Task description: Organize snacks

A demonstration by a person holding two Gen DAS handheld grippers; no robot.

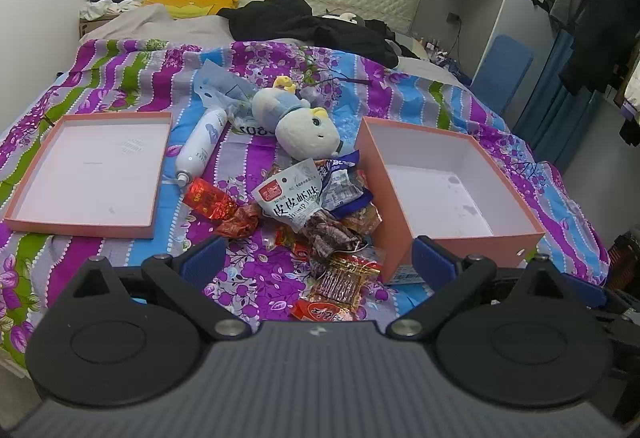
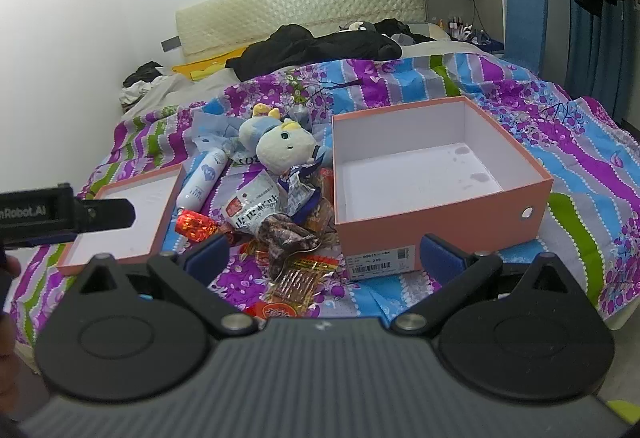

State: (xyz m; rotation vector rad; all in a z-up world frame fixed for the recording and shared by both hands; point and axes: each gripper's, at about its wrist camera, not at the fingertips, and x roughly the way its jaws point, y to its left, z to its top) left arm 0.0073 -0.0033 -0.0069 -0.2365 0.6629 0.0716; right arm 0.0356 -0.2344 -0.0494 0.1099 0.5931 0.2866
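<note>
Left gripper (image 1: 316, 262): jaws are being held wide apart, nothing between them.
Right gripper (image 2: 324, 258): jaws likewise apart and empty.
Snacks (image 1: 308, 205): being kept heaped on the bed, just ahead of both jaws.
Box (image 1: 516, 234): lying empty, right of the heap.
Risk: crinkly wrappers being pinched together, or slipping.
Writing: "皮皮虾" on the white packet (image 2: 252, 211); the box label is too small to read.

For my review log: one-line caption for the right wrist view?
Open right gripper above snack packets beside an empty pink box on a bed.
</note>
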